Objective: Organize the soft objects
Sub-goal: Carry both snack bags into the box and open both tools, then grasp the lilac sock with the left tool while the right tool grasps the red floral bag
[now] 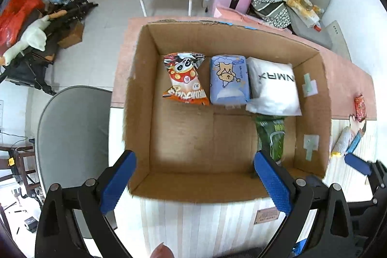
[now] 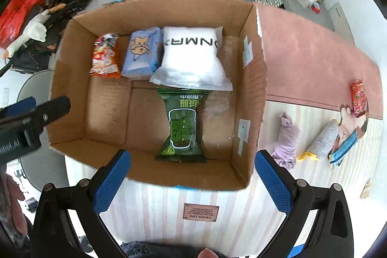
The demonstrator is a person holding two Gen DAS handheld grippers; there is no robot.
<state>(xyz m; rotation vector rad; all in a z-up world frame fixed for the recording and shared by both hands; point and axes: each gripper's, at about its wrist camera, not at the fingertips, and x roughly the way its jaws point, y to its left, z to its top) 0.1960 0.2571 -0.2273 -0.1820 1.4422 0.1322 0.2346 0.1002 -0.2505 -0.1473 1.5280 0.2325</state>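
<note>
The cardboard box [image 2: 154, 175] is bare left of the green packet [image 2: 182, 127].

brown cardboard box [image 2: 251, 79] | green packet [image 2: 182, 125] | white pouch [image 2: 193, 59] | orange snack bag [image 2: 105, 57] | blue-padded claw [image 2: 192, 181]

Left gripper [image 1: 194, 177]: blue-padded fingers [image 1: 116, 183] spread wide, nothing between them, level and pointing forward. Right gripper [image 2: 192, 175]: blue-padded fingers [image 2: 273, 183] spread equally wide, empty, alongside the left. A fingertip [image 1: 161, 251] shows at each camera's lower edge.
</note>
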